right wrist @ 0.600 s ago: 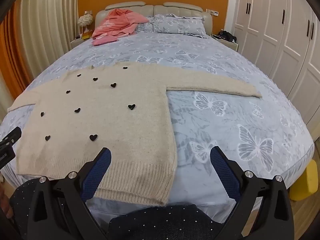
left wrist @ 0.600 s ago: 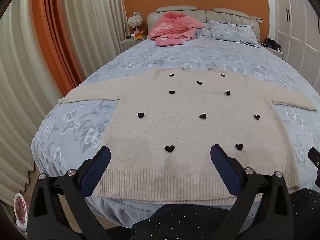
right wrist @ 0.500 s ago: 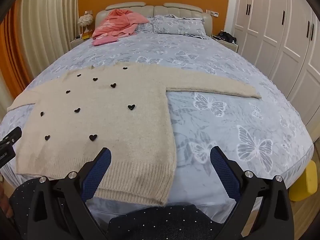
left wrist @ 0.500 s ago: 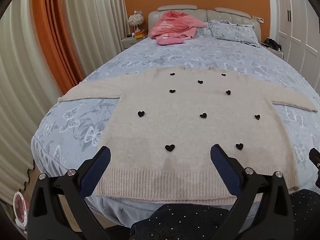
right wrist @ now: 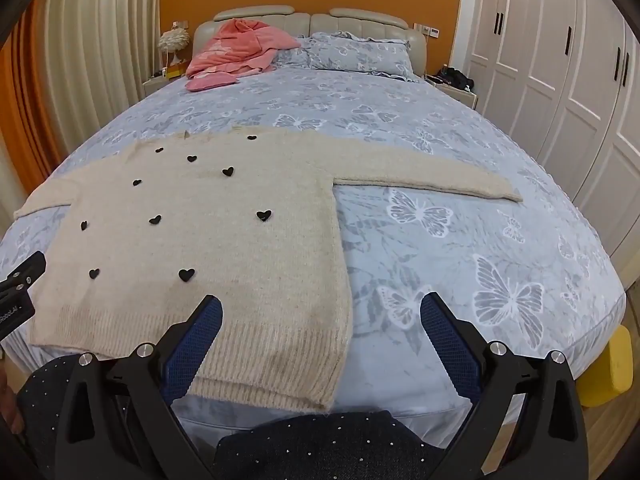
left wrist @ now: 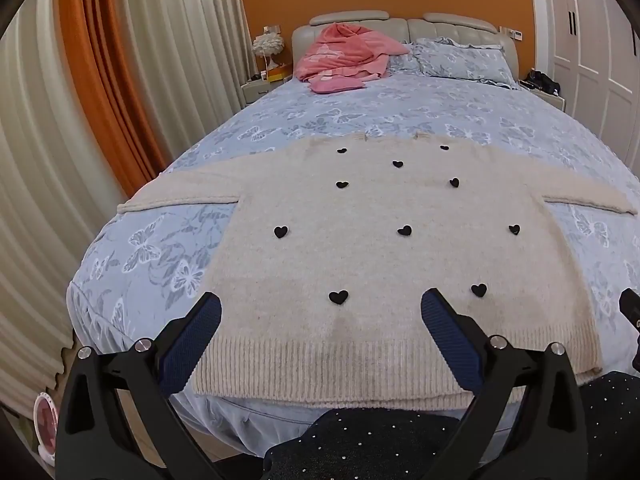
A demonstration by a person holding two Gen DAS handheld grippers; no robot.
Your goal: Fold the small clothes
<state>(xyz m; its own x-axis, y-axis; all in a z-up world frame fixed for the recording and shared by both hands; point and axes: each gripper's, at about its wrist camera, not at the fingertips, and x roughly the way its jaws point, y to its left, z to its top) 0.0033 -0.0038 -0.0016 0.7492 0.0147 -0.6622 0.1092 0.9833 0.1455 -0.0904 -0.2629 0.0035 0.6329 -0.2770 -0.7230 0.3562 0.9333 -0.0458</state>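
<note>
A beige knit sweater (left wrist: 376, 248) with small black hearts lies flat on the bed, sleeves spread out to both sides, ribbed hem at the near edge. It also shows in the right wrist view (right wrist: 224, 240), with its right sleeve (right wrist: 432, 182) stretched across the cover. My left gripper (left wrist: 320, 316) is open and empty, just above the hem near its middle. My right gripper (right wrist: 320, 316) is open and empty, over the sweater's near right corner.
The bed (left wrist: 168, 248) has a blue butterfly cover. A pink garment (left wrist: 344, 52) and pillows (left wrist: 460, 60) lie at the headboard. Curtains (left wrist: 80, 100) hang on the left, white wardrobes (right wrist: 560, 60) stand on the right. A yellow object (right wrist: 616, 364) sits by the bed's right corner.
Both views have shifted very slightly; the sweater and the open grippers stand as before.
</note>
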